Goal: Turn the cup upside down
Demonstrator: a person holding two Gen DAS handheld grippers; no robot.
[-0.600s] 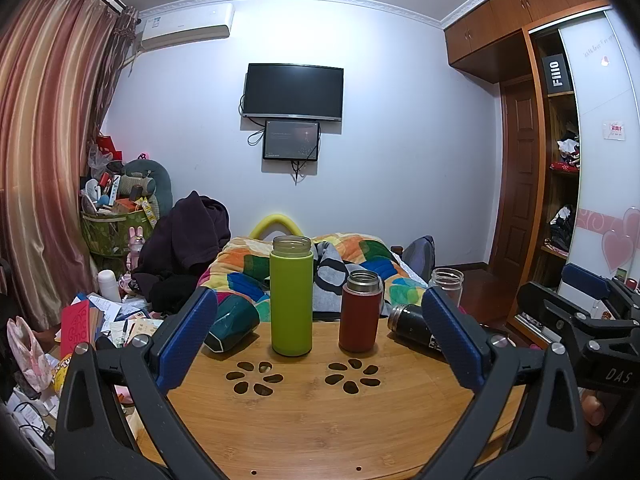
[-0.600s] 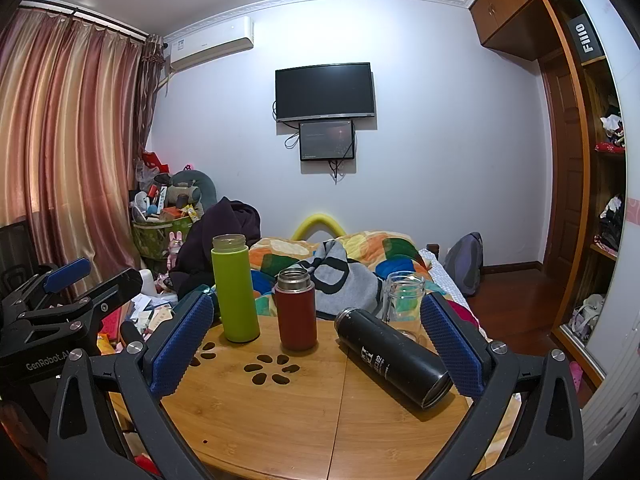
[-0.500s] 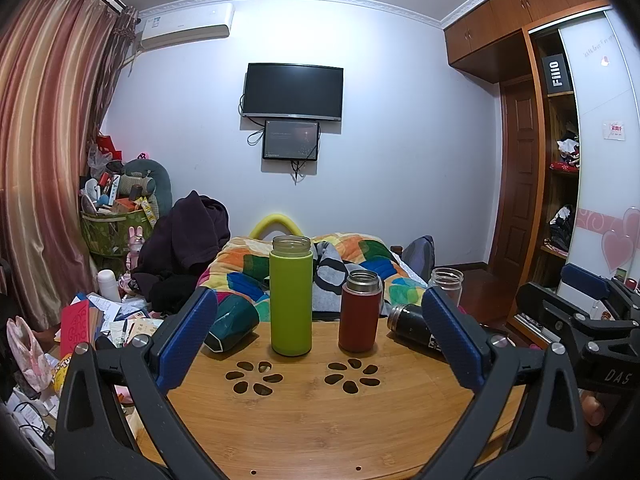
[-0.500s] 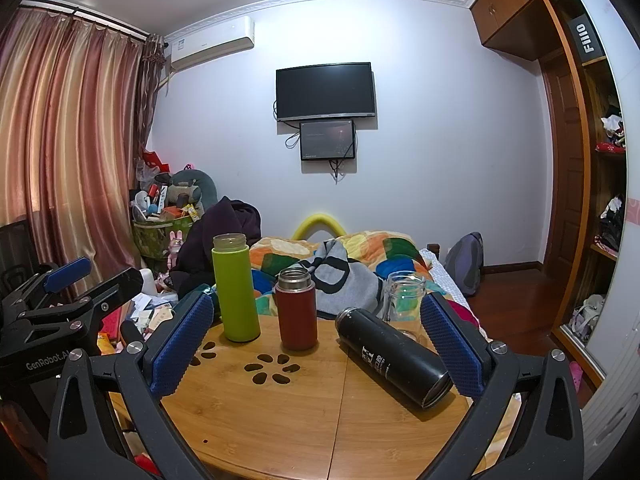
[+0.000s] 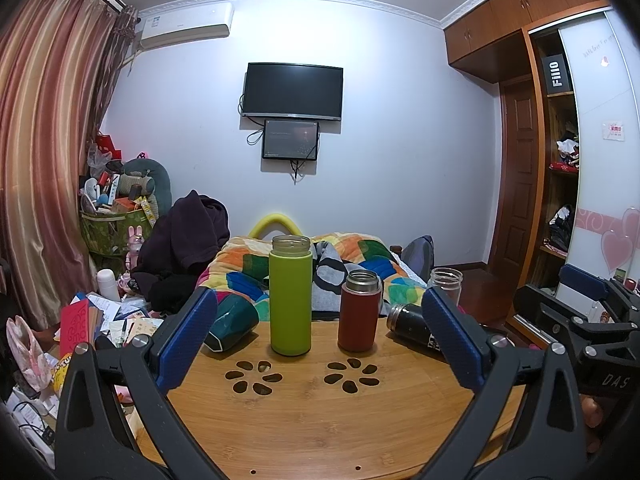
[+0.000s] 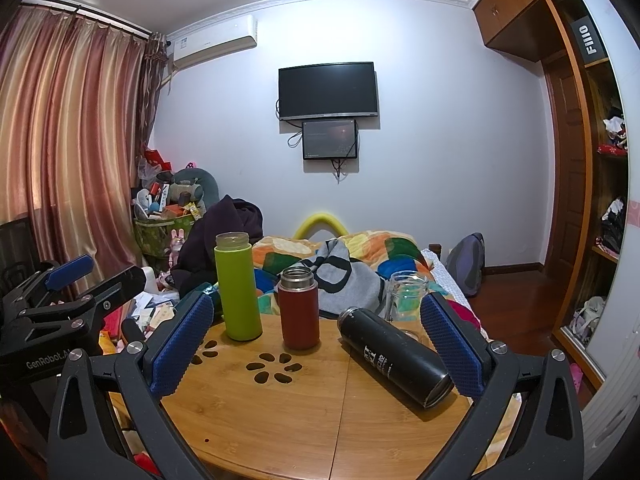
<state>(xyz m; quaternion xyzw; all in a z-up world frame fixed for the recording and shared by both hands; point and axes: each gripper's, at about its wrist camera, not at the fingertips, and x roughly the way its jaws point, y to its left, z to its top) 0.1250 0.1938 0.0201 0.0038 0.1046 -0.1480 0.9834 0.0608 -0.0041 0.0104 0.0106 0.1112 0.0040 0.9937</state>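
On the round wooden table [image 5: 320,420] a tall green cup [image 5: 291,294] and a shorter red cup [image 5: 359,311] stand upright with open mouths. A black cup [image 6: 394,356] lies on its side at the right, and a clear glass jar [image 6: 406,296] stands behind it. A dark teal cup [image 5: 232,326] lies on its side at the left. My left gripper [image 5: 320,344] is open and empty, in front of the green and red cups. My right gripper [image 6: 316,344] is open and empty, with the black cup near its right finger.
A bed with a colourful quilt [image 5: 352,256] lies just behind the table. Clutter and papers [image 5: 100,320] cover the floor at the left. A wardrobe [image 5: 568,200] stands at the right. Flower-shaped cut-outs [image 5: 254,376] pierce the tabletop.
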